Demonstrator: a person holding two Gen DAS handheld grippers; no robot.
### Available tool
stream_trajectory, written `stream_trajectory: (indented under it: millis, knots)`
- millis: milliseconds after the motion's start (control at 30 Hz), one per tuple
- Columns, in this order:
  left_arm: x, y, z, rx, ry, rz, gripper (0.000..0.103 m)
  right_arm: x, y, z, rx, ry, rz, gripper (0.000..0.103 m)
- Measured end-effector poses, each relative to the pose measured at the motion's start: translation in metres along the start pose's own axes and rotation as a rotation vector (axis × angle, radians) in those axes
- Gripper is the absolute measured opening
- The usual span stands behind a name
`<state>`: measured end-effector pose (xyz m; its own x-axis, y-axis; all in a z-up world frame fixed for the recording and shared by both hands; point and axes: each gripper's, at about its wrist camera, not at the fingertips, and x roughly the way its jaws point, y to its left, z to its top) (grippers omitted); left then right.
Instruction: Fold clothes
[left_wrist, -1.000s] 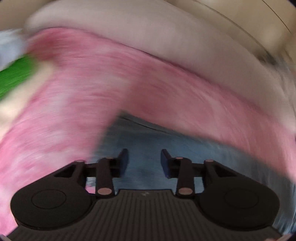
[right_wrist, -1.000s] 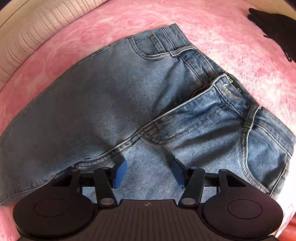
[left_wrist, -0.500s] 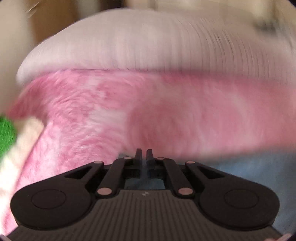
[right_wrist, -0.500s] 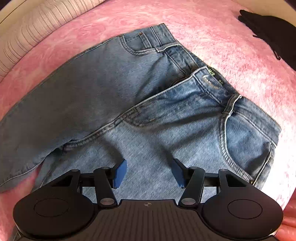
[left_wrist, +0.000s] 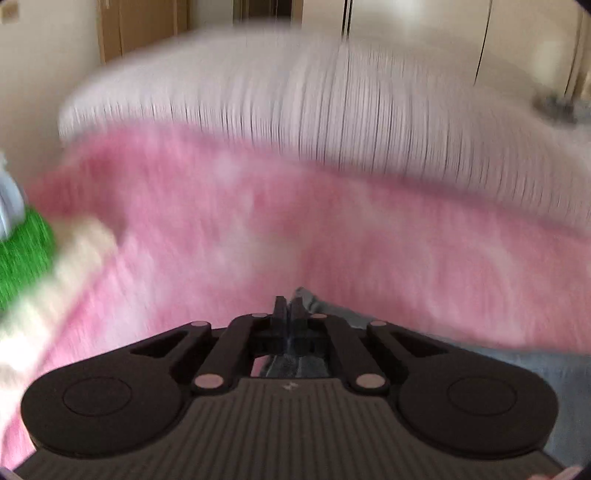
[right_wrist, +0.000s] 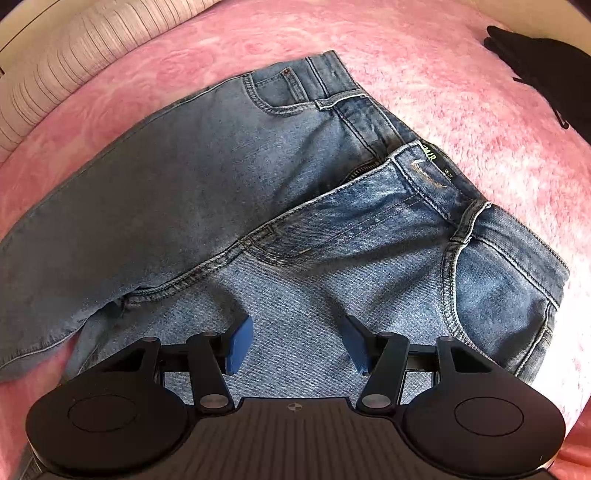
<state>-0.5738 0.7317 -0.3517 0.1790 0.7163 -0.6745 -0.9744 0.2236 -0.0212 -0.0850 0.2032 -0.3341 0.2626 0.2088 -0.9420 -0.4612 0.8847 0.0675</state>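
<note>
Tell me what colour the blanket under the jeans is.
Pink, with a faint rose pattern; the blanket shows best in the right wrist view, under the jeans.

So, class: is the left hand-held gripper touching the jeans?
Touching. The left wrist view shows the left hand-held gripper shut on a fold of the jeans.

Left gripper (left_wrist: 287, 308): jaws pressed together, a fold of denim pinched between the tips. Right gripper (right_wrist: 295, 341): jaws spread wide, blue pads (right_wrist: 239, 343) facing inward, nothing between them.
</note>
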Motion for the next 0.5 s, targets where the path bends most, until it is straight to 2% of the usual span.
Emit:
stream_trajectory:
  millis: [67, 167, 200, 333, 367, 467, 500]
  knots:
    - [0.013, -0.01, -0.003, 0.093, 0.013, 0.06, 0.003, 0.001, 0.0, 0.0, -0.002, 0.0, -0.002, 0.057]
    - [0.04, -0.035, -0.019, 0.311, 0.124, 0.223, 0.002, 0.004, 0.002, 0.0, -0.008, -0.001, -0.016, 0.057]
    - [0.041, -0.041, -0.019, 0.358, 0.103, 0.307, 0.006, 0.004, 0.002, 0.0, -0.01, -0.001, -0.02, 0.058]
    - [0.0, -0.024, -0.007, 0.122, -0.04, 0.364, 0.006, -0.002, 0.002, 0.002, -0.037, -0.033, -0.025, 0.058]
    - [-0.004, -0.032, -0.014, 0.139, -0.017, 0.3, 0.009, -0.006, 0.002, 0.002, -0.045, -0.056, -0.031, 0.058]
    - [-0.018, -0.055, -0.034, 0.19, 0.053, 0.108, 0.011, -0.013, 0.001, 0.004, -0.053, -0.121, -0.031, 0.058]
    - [-0.023, -0.062, -0.041, 0.206, 0.077, 0.043, 0.016, -0.012, 0.001, 0.005, -0.053, -0.129, -0.027, 0.058]
